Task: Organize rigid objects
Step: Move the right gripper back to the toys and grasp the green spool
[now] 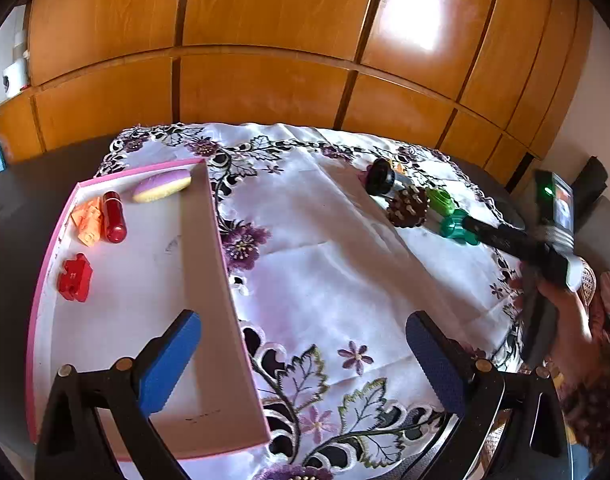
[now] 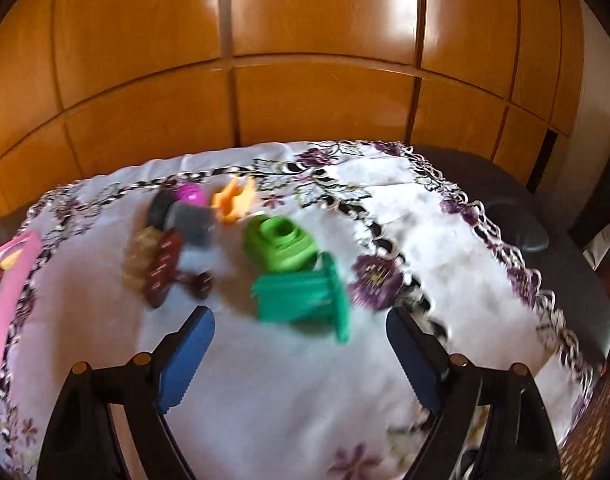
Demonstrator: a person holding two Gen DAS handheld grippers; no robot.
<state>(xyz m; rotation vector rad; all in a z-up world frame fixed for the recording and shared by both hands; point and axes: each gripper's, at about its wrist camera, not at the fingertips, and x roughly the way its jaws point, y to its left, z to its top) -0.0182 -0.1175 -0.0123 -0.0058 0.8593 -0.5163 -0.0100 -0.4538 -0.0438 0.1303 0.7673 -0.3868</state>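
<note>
In the left wrist view a pink tray [image 1: 209, 240] holds a purple and yellow oval [image 1: 161, 186], a red cylinder [image 1: 114, 216], an orange brick [image 1: 87, 220] and a red piece [image 1: 75, 278]. My left gripper [image 1: 303, 332] is open and empty, with its left finger over the tray's near corner. The blurred right wrist view shows a teal spool [image 2: 305, 296] just beyond my open right gripper [image 2: 301, 320], untouched. Behind the spool lie a light green ring [image 2: 281, 246], an orange piece [image 2: 235, 200], a magenta ball [image 2: 191, 194], a black and grey cylinder [image 2: 181, 218] and a pine cone [image 2: 153, 264].
A white flowered tablecloth [image 1: 325, 272] covers a dark table [image 1: 45, 176]. A wooden wardrobe [image 1: 265, 80] stands behind it. A person's hand [image 1: 565, 312] holds the right gripper at the table's right side. The tray's pink edge [image 2: 9, 308] shows at the left of the right wrist view.
</note>
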